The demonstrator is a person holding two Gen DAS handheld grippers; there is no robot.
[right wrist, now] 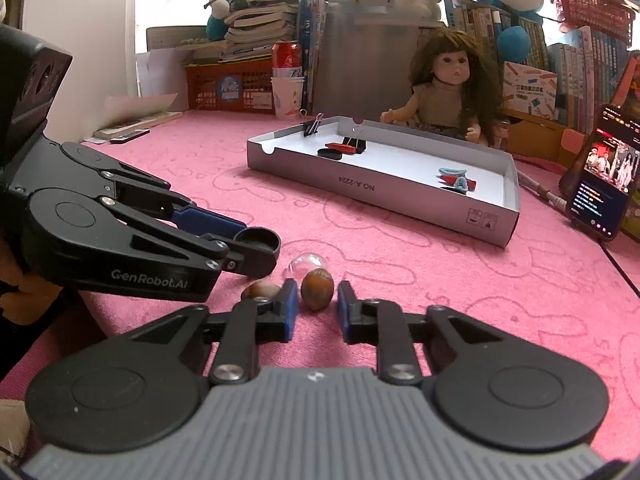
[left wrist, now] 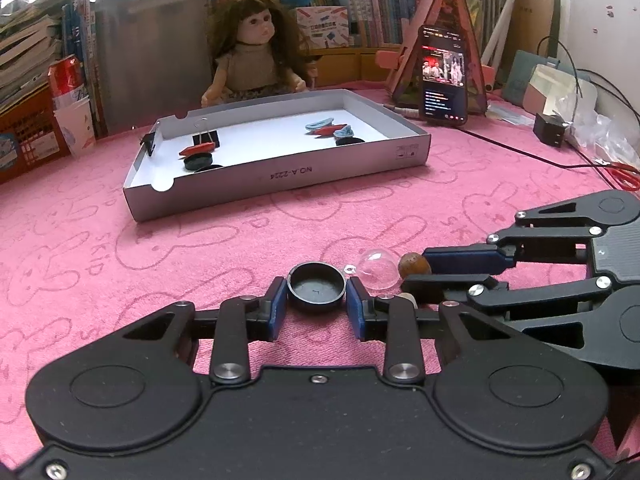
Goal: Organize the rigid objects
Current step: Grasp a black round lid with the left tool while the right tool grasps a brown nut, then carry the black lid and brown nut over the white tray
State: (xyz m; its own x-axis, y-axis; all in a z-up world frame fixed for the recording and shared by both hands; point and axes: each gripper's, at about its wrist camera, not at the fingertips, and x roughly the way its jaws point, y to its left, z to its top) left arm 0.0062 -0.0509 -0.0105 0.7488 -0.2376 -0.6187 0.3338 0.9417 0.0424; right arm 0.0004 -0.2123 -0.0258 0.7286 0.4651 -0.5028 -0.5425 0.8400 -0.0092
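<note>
My left gripper (left wrist: 317,296) is shut on a black round cap (left wrist: 316,286), low over the pink cloth; it also shows in the right wrist view (right wrist: 256,246). My right gripper (right wrist: 317,300) is open around a brown nut (right wrist: 317,289), its pads on either side and apart from it. In the left wrist view this nut (left wrist: 414,265) lies at the right gripper's fingertips. A clear dome (right wrist: 309,264) lies just behind the nut. A second brown nut (right wrist: 262,291) lies left of it. The white tray (left wrist: 280,178) farther back holds black caps, binder clips and red and blue pieces.
A doll (left wrist: 256,60) sits behind the tray. A phone (left wrist: 445,76) leans on a stand at the right, with a cable and red scissors (left wrist: 622,174). Books, a can, an orange basket (right wrist: 230,86) and a metal bin line the back.
</note>
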